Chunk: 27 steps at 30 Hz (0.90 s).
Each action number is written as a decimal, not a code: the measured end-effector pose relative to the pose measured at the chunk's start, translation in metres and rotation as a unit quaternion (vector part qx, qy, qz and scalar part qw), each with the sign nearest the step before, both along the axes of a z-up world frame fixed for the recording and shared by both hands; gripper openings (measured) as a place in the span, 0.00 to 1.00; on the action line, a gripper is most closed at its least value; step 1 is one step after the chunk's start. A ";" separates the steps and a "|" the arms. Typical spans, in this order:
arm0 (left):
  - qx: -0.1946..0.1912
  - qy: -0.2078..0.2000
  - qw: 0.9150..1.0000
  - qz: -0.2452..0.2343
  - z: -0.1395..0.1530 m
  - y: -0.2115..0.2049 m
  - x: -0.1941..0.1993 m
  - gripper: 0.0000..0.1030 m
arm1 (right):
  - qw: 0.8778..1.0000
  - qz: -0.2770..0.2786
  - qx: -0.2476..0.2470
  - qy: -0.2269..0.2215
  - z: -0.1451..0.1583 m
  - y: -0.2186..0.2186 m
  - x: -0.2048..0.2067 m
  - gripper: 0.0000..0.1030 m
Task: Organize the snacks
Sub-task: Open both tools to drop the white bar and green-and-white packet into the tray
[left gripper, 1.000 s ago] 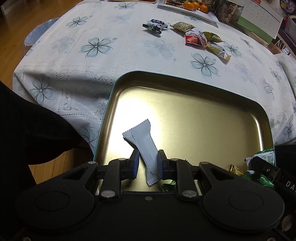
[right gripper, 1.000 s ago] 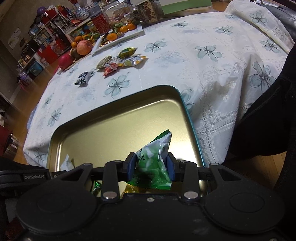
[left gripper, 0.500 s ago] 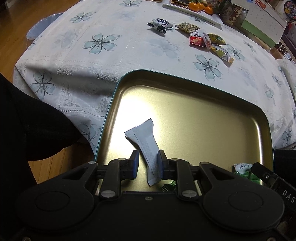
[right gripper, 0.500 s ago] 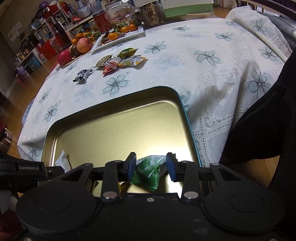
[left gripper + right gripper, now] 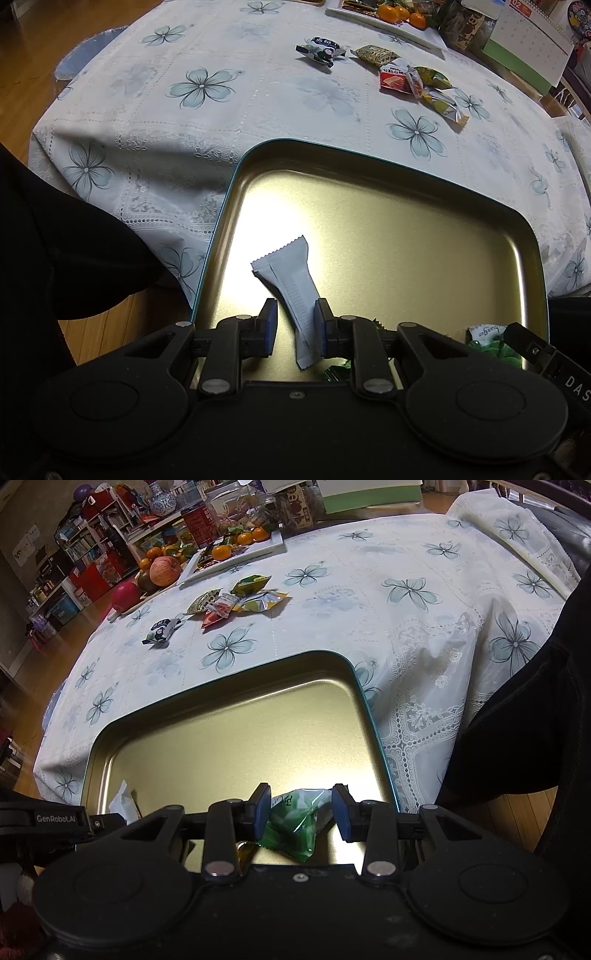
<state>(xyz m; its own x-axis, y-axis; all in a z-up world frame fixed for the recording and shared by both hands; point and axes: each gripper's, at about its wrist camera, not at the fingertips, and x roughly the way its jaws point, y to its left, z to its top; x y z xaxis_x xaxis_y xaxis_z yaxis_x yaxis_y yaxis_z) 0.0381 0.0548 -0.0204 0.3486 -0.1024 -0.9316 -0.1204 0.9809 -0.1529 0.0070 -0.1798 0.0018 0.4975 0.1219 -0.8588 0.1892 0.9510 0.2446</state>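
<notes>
Two claws: both hanging over gold tin tray (image 5: 406, 236)
Left claw (image 5: 295, 326): loosened around white sachet (image 5: 291, 280)
Right claw (image 5: 300, 808): released, green packet (image 5: 295, 823) lying between

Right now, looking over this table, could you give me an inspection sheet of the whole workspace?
Surface: table under a white flowered tablecloth.
Job's things: gold tray at the near edge; grey packet and green packet inside it.
Clutter: loose snacks in a cluster farther back on the cloth; fruit and tangerines on plates behind them.
Grippers: left gripper open, grey packet between its jaws, a gap on one side; right gripper open over the green packet.
Cables: nothing seen.
Surroundings: wooden floor, crowded shelves, a desk calendar.
</notes>
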 end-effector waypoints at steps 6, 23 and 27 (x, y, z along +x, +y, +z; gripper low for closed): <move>0.002 0.001 1.000 0.000 -0.001 -0.001 0.000 0.29 | 1.000 0.004 -0.006 0.002 0.000 0.002 -0.001 0.38; 0.017 0.001 1.000 -0.003 0.000 -0.005 -0.001 0.31 | 1.000 0.016 -0.016 0.011 -0.003 0.006 0.001 0.41; 0.027 0.000 1.000 -0.006 0.000 -0.008 -0.001 0.32 | 0.999 0.021 -0.022 0.014 -0.003 0.008 0.001 0.42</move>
<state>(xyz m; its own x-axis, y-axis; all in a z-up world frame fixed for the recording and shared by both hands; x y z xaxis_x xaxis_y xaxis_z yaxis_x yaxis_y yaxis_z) 0.0374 0.0468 -0.0205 0.3481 -0.0569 -0.9357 -0.1086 0.9890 -0.1005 0.0083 -0.1715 -0.0016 0.4691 0.1052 -0.8769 0.1541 0.9679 0.1985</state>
